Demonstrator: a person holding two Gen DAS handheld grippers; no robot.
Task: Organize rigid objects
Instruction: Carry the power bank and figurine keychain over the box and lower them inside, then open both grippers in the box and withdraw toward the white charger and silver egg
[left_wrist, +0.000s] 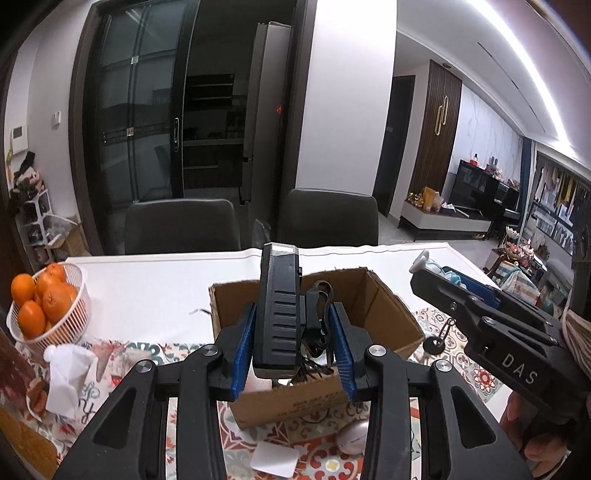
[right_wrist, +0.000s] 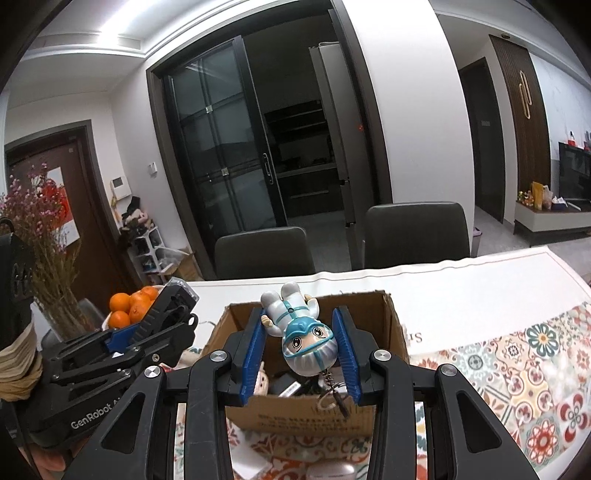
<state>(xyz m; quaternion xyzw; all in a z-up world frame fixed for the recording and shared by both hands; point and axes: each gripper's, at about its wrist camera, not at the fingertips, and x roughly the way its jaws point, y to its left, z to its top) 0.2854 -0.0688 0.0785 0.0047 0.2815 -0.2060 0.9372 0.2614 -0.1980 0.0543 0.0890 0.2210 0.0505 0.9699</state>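
An open cardboard box (left_wrist: 384, 317) stands on the patterned tablecloth; it also shows in the right wrist view (right_wrist: 391, 325). My left gripper (left_wrist: 293, 332) is shut on a black device with a strap (left_wrist: 279, 306) and holds it upright above the box. My right gripper (right_wrist: 301, 336) is shut on a blue and white figurine keychain (right_wrist: 303, 338), held upside down over the box. The right gripper also shows at the right of the left wrist view (left_wrist: 480, 306). Small dark items (right_wrist: 291, 384) lie inside the box.
A white basket of oranges (left_wrist: 44, 306) sits at the table's left. A crumpled tissue (left_wrist: 68, 373), a white card (left_wrist: 275, 458), a pale oval object (left_wrist: 352, 437) and a small black charm (left_wrist: 436, 341) lie near the box. Two dark chairs (left_wrist: 328, 218) stand behind the table.
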